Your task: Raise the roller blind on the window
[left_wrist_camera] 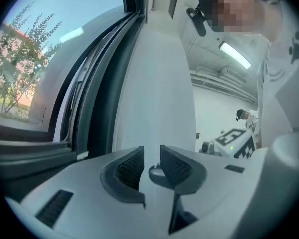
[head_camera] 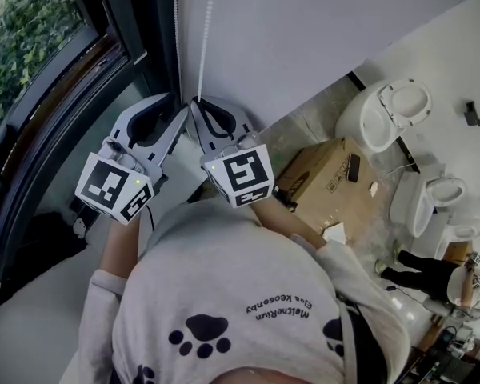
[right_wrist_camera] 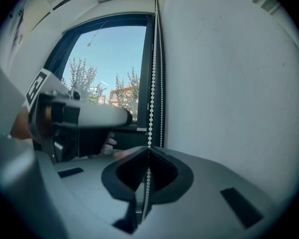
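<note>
Two strands of a white bead chain (head_camera: 207, 30) hang down the white wall beside the dark window frame (head_camera: 56, 94). My right gripper (head_camera: 197, 104) is shut on one strand; in the right gripper view the bead chain (right_wrist_camera: 150, 98) runs straight down into the closed jaws of the right gripper (right_wrist_camera: 148, 158), with the second strand just behind it. My left gripper (head_camera: 172, 106) sits close beside it on the left. In the left gripper view the left gripper (left_wrist_camera: 152, 164) stands open, with only white wall showing between its pads. I cannot make out the blind fabric.
The window (right_wrist_camera: 109, 73) looks out on trees and sky. Behind the person, on the floor, stand a cardboard box (head_camera: 324, 170) and several white toilets (head_camera: 388, 114). Another person (head_camera: 424, 278) is at the far right.
</note>
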A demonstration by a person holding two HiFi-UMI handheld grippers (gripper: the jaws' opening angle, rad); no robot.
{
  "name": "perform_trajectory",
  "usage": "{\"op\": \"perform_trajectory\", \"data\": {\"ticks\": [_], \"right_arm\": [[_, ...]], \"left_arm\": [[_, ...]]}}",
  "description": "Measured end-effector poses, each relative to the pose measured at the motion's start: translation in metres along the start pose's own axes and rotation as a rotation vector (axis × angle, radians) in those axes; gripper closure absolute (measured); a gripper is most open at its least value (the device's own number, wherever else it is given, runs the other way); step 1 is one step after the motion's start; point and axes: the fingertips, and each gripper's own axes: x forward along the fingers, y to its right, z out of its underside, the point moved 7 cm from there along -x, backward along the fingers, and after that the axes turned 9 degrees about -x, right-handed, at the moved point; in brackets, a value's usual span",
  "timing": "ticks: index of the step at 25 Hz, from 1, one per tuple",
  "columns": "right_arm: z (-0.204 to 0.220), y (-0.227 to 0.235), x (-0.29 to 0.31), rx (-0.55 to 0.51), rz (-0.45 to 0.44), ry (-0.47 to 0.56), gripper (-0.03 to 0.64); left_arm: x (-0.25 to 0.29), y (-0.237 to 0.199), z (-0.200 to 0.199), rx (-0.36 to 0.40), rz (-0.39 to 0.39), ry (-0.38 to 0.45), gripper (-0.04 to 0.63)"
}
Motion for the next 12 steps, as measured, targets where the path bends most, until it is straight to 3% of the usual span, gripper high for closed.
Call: {"op": "perform_trajectory", "data": {"ticks": [12], "right_arm": [[-0.001,-0.003,-0.001,-0.011,-0.006,0.009,0.606]], "left_arm": [[0.028,0.020,-0.080,0.065,0.082,0.052,0.499]]}}
